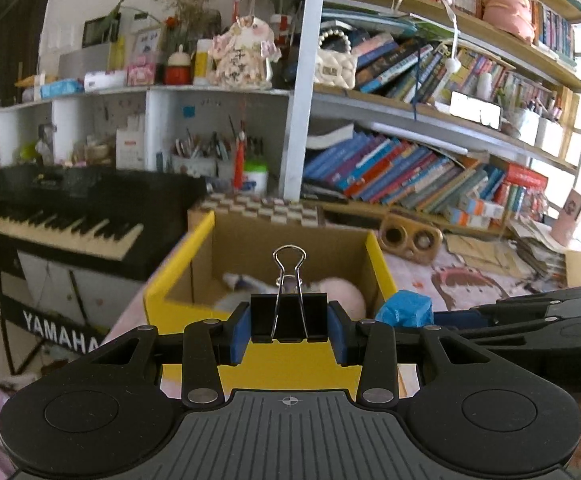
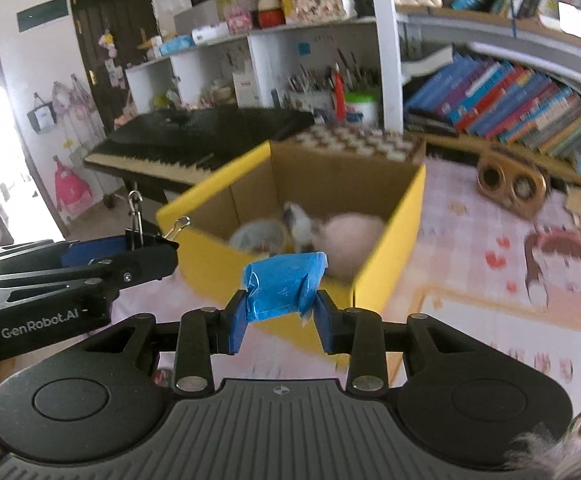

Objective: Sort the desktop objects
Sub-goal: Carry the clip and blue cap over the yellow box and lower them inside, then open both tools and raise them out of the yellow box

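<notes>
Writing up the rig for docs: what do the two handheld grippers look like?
Both match: the left gripper and right gripper have black linkage arms with silver pivot pins, blue pads on the fingers, and a grey ribbed base flanked by round black discs. White "GenRobot.AI" lettering marks the left gripper's side. No cables or sleeves visible.

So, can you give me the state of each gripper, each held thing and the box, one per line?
Left gripper: shut on the binder clip.
Binder clip: held upright, wire handles up.
Right gripper: shut on the blue packet.
Blue packet: held, crumpled.
Yellow cardboard box: open on top, already holding a tape roll and a pink fluffy thing.
</notes>
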### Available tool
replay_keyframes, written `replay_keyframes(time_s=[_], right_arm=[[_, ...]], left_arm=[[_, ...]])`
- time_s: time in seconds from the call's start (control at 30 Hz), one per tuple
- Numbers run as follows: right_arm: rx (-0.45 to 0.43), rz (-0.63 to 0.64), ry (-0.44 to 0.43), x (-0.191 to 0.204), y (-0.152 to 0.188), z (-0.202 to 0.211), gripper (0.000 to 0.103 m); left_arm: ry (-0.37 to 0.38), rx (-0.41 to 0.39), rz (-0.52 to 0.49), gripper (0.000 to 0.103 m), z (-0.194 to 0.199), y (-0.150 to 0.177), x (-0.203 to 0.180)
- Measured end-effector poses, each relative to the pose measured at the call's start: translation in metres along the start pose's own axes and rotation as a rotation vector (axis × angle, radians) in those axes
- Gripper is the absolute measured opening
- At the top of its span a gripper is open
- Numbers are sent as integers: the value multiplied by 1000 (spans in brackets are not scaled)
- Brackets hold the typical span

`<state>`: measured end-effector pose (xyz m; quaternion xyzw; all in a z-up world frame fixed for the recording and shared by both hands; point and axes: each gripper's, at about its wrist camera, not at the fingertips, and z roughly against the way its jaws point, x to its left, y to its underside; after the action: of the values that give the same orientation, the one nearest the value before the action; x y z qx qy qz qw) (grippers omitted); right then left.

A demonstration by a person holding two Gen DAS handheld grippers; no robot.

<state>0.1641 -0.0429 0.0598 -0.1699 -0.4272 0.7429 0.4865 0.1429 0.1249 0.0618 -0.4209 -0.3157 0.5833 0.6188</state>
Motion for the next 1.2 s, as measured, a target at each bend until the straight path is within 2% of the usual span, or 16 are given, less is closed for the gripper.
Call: replay_keyframes(time_s=[0.17, 0.4, 0.57, 0.7, 0.8, 0.87, 0.9, 0.93, 1.0, 1.07, 1.13, 1.2], right_arm=[[-15, 44, -16, -12, -28, -27, 33], [31, 101, 13, -27, -51, -80, 33], [55, 122, 9, -35, -66, -105, 33], [82, 133, -8, -36, -72, -121, 33], [115, 147, -26, -36, -73, -133, 33], [139, 160, -35, -35, -73, -141, 33], [151, 166, -39, -35, -73, -145, 33], [161, 172, -41, -35, -73, -150, 33], [179, 179, -47, -35, -75, -157, 33], [182, 178, -54, -36, -76, -161, 33], [190, 162, -67, -39, -80, -164, 33], [197, 168, -65, -39, -83, -167, 33]], left_arm=[[-35, 2, -14, 38, -36, -15, 4], [-94, 124, -36, 38, -105, -24, 16], [-113, 264, -69, 38, -145, -11, 18], [-139, 323, -147, 38, -161, -1, 12], [-134, 356, -157, 39, -167, 0, 11], [-128, 353, -154, 41, -167, -1, 12], [-128, 348, -157, 46, -166, 0, 13], [-137, 325, -156, 57, -163, -1, 12], [-163, 223, -138, 75, -148, -3, 12], [-187, 154, -152, 78, -132, -1, 10], [-189, 111, -155, 84, -120, 1, 9], [-198, 81, -148, 84, -107, 3, 7]])
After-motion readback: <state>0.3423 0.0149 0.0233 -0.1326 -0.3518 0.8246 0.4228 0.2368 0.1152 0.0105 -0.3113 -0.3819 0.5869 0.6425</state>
